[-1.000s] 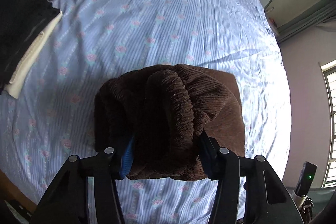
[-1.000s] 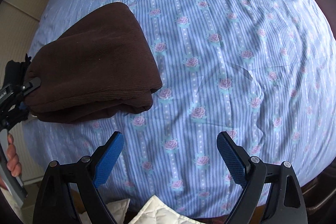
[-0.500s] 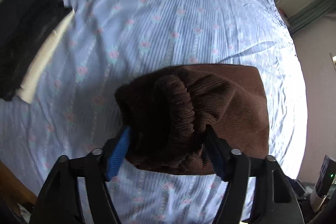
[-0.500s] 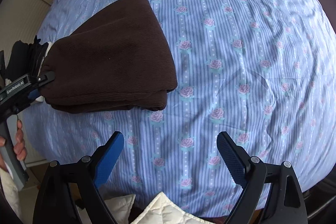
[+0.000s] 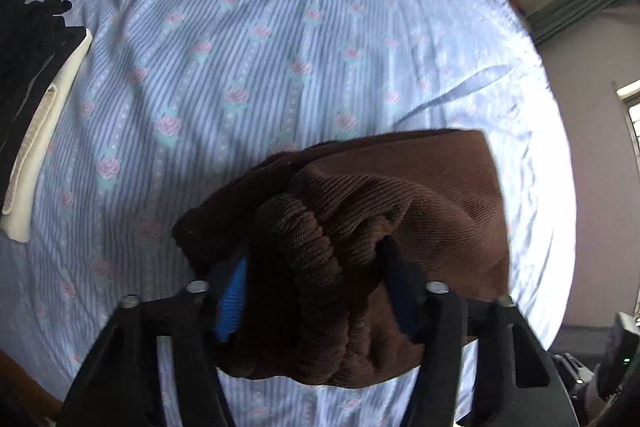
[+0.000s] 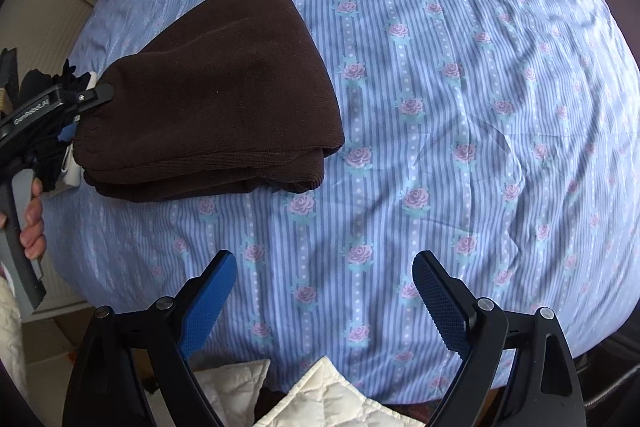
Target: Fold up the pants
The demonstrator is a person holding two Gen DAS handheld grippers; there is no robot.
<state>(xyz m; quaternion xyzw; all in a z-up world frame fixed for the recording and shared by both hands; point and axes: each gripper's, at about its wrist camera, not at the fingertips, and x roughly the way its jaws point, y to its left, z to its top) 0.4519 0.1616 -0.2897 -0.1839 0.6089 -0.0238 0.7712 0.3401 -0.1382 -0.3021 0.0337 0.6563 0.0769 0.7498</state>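
Note:
The brown ribbed pants point(image 5: 400, 211) are folded into a thick bundle. My left gripper point(image 5: 316, 267) is shut on their bunched elastic waistband and holds that end above the bed. In the right wrist view the pants point(image 6: 224, 91) rest on the sheet at the left, with the left gripper point(image 6: 76, 107) clamped on their left end. My right gripper point(image 6: 324, 275) is open and empty, above the sheet and apart from the pants.
The bed has a blue striped sheet point(image 6: 460, 107) with pink roses. A stack of black and cream clothes point(image 5: 36, 75) lies at the bed's left edge. A cream quilted cloth point(image 6: 320, 399) sits below the right gripper. A wall and window stand at right point(image 5: 624, 131).
The left gripper has carried the pants bundle to the right across the bed, farther from the clothes stack. The right gripper has stayed open and hardly moved.

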